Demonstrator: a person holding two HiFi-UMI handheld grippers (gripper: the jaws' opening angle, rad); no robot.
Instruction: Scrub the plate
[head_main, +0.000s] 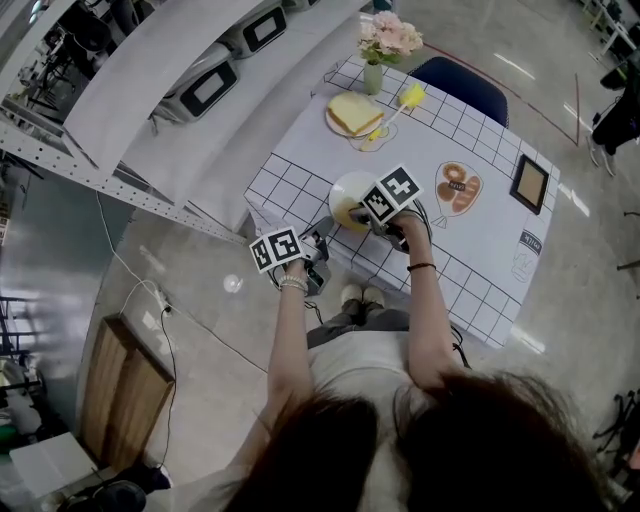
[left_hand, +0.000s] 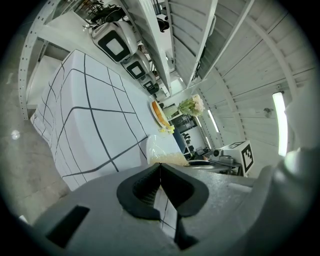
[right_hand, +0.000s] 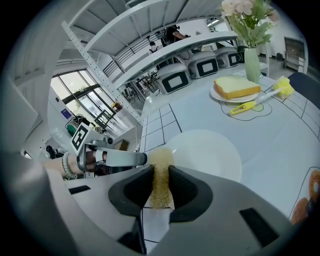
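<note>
Scrub pad at the plate's near rim, front edge of the table

Right gripper clamped on a tan, coarse-fibred scouring pad, pad pressed against the near rim of the round, glossy white plate; left gripper closed, ribbed black pads meeting at the tips, nothing seen between them, held just off the table edge close to that same rim. Tablecloth white and smooth, black grid lines round the border, draped over the edge. Farther back: thick slice of pale bread on a side plate, yellow dish brush just beside it, pale green vase of pink flowers. Grey polished floor; perforated metal shelving with boxy white appliances at the left
</note>
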